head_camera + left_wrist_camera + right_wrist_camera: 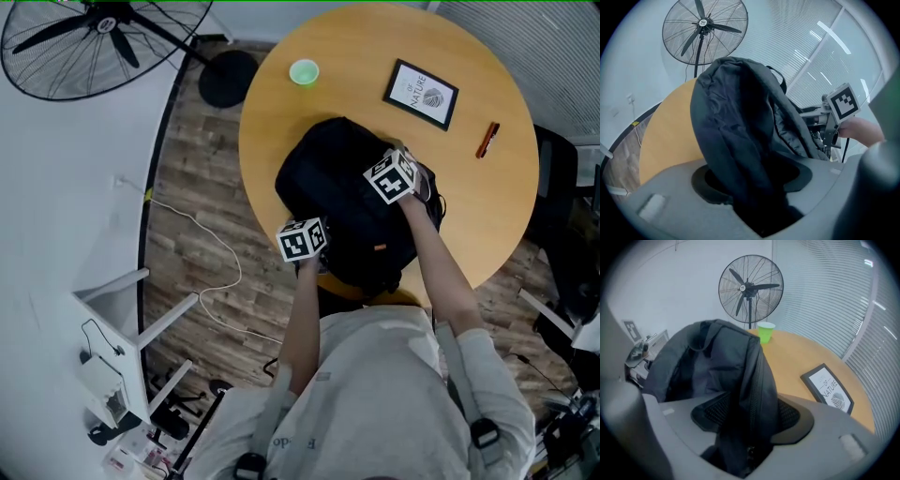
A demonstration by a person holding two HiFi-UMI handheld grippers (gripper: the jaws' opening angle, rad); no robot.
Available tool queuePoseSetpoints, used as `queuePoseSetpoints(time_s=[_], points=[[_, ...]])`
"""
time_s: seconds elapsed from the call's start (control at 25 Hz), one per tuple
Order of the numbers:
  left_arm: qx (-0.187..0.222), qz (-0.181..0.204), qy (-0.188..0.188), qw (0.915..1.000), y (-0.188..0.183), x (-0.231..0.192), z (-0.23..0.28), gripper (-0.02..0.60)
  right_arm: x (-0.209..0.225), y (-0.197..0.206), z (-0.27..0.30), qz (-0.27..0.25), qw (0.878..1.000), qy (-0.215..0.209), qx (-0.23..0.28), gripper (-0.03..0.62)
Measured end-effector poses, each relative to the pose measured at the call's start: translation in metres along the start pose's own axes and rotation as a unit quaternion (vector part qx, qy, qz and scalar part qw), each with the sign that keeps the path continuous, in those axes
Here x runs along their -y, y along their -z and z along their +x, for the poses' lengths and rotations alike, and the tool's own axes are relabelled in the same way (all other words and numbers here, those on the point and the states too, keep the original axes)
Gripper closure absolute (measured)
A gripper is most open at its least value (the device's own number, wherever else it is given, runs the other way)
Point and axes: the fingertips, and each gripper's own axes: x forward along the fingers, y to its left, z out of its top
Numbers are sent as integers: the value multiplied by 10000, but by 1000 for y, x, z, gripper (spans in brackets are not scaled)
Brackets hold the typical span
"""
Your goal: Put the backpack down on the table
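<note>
A black backpack (347, 202) lies on the round wooden table (375, 56), near the edge closest to me. My left gripper (305, 239) is at its near left side, my right gripper (394, 176) on its right top. In the left gripper view a fold of the backpack (736, 122) runs down between the jaws of the left gripper (752, 180), which stand wide with the pads apart from the cloth. In the right gripper view a zipped fold of the backpack (717, 362) likewise passes loosely between the wide jaws of the right gripper (750, 418).
On the table behind the backpack stand a green cup (304, 71) and a framed card (421, 94), with a red-brown pen (487, 140) at the right. A standing fan (103, 42) is on the floor at the far left, and a white cable (206, 234) trails over the floor.
</note>
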Motion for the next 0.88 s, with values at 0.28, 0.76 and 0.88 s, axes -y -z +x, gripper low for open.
queuePoseSetpoints(time_s=[0.28,0.76,0.88], points=[[303,53,-210,9993,-2,3,-28,307,7,-3,-48,218,9991,49,368,322],[846,240,-397,9953,3,25,-81,308,-19,24,-96,376,9966,12,729,327],[1015,391,-417,9932,3,35,-100,308,-25,27,-115,392,9953,42,888,329]])
